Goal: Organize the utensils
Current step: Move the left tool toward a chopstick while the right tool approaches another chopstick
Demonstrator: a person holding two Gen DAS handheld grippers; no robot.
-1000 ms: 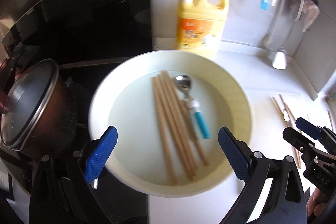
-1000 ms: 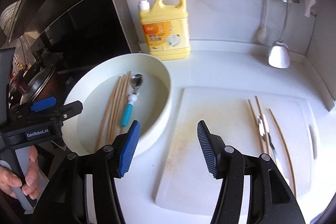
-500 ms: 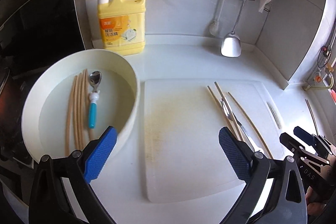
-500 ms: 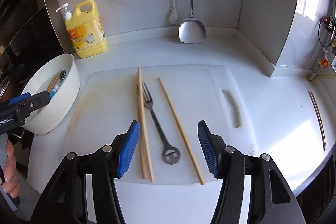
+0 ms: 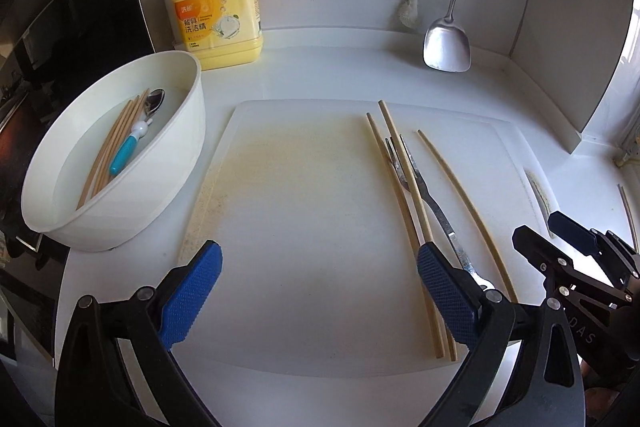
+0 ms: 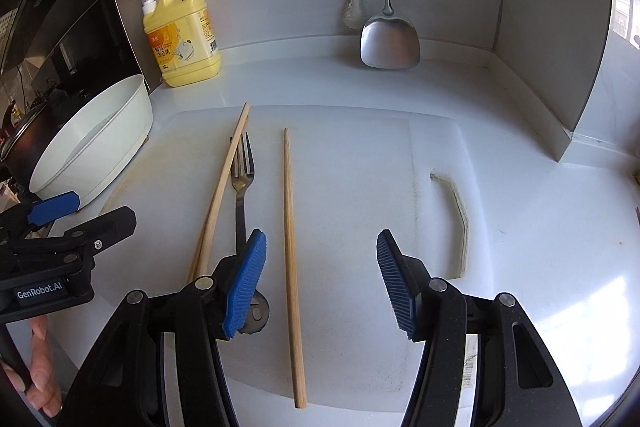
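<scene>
1. My right gripper [image 6: 322, 281] hangs over the cutting board [image 6: 360, 163], fingers apart and holding nothing (a single chopstick [image 6: 291, 259] lies between them).
2. My left gripper [image 5: 316, 291] is spread wide, also with nothing in it.
3. The fork [image 6: 241, 183] lies beside paired chopsticks [image 6: 222, 187]; the bowl [image 5: 160, 163] holds more chopsticks and a spoon [image 5: 134, 143].
</scene>
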